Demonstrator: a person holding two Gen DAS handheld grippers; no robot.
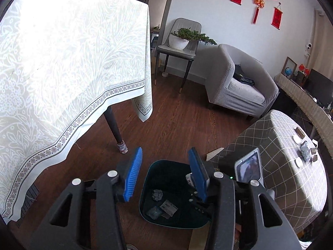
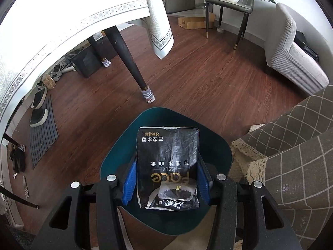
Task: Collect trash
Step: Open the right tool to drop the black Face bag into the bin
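Gripping a black plastic tissue pack with gold "Face" lettering [image 2: 167, 166], the right gripper [image 2: 166, 179] is pressing its blue ribbed pads [image 2: 129, 184] against the pack's two long sides and holding it directly above the dark teal plastic trash bin [image 2: 116, 156]. The pack's torn white-edged opening is sitting at the near end, close to the camera.

Left gripper [image 1: 165, 174] is hanging over the same bin [image 1: 145, 189] with nothing between its blue pads [image 1: 133, 175], which are standing apart with a clear gap. Inside the bin, on its dark floor, a crumpled grey ball of paper [image 1: 157, 194], a small printed wrapper [image 1: 169, 207] and a flat dark packet [image 1: 154, 212] are lying close together. Part of the right gripper's body with its small lit screen [image 1: 248, 167] is showing at the bin's right rim.

The bin is standing on the brown wooden floor [image 2: 197, 79], between the leg of the table draped in a pale leaf-patterned cloth [image 1: 62, 62] and the low table covered in grey checked fabric [image 1: 281, 145]. On that low table's far edge, more crumpled paper [image 1: 305, 149] is lying among small white discs.
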